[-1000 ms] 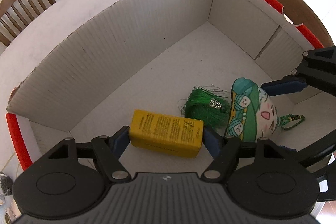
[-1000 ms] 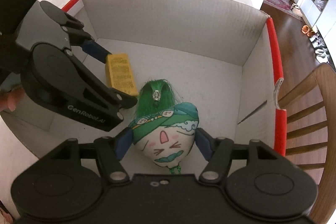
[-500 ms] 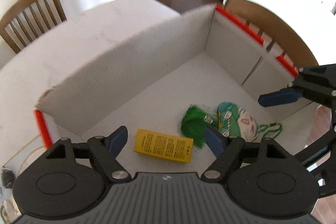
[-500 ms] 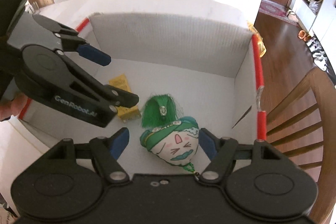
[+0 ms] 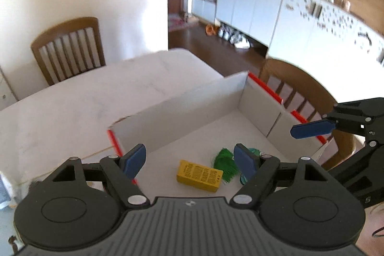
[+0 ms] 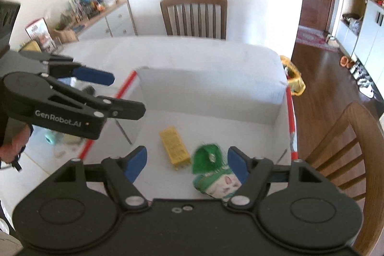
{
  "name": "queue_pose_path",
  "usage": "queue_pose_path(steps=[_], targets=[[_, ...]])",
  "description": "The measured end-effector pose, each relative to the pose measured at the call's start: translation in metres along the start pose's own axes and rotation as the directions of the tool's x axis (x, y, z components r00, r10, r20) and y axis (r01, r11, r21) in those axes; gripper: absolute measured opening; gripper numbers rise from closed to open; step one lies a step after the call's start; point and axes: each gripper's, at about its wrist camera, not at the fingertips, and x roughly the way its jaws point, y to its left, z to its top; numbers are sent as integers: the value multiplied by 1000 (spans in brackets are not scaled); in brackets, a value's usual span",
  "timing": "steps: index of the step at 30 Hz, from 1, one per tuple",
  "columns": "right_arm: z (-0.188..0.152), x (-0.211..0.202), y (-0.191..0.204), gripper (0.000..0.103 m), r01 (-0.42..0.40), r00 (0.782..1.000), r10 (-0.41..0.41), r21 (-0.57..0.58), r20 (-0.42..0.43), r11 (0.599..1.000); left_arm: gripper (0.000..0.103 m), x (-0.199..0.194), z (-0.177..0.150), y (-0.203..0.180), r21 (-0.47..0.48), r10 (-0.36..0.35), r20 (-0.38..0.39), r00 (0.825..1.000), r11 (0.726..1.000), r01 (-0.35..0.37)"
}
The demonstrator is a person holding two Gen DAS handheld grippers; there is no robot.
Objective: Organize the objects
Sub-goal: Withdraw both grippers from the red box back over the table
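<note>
Both tools empty and spread wide above the box, two items lying inside.

Left tool low in the frame, fingers apart, gripping nothing; right tool likewise parted and empty, also seen at right edge of the left view. Yellow pack flat on the floor of the box, lower centre; green tassel touching its right end, with the pouch joined to the tassel and half hidden behind a right finger. Box on the white desk, red-edged, chairs beyond. Judged: a placing step finished for these two, tools held clear above the rim. Next move likely a swing out toward blurred clutter left of the box in the right view, then a fresh pick; calls for clearing the red rim without knocking it.
</note>
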Motion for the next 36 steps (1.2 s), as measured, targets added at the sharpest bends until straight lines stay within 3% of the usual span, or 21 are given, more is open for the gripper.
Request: queue_pose_path(steps=[11, 13, 15, 23, 31, 36], targets=[[2, -11, 59, 74, -21, 995, 17, 45, 96, 999, 84, -81, -43, 54, -87, 52, 123, 991, 995, -41], [2, -11, 73, 78, -25, 994, 20, 49, 105, 998, 89, -93, -52, 68, -103, 67, 134, 989, 993, -53], [1, -9, 87, 78, -29, 994, 22, 55, 111, 998, 101, -101, -61, 78, -114, 81, 139, 987, 991, -65], [2, 1, 130, 88, -31, 992, 21, 80, 125, 996, 103, -131, -102, 129, -154, 139, 137, 981, 981, -117], [1, 11, 165, 102, -46, 988, 32, 86, 150, 995, 103, -150, -146, 176, -209, 133, 168, 977, 973, -96], [2, 25, 185, 102, -45, 991, 33, 89, 132, 995, 103, -155, -167, 201, -217, 159, 175, 972, 969, -119]])
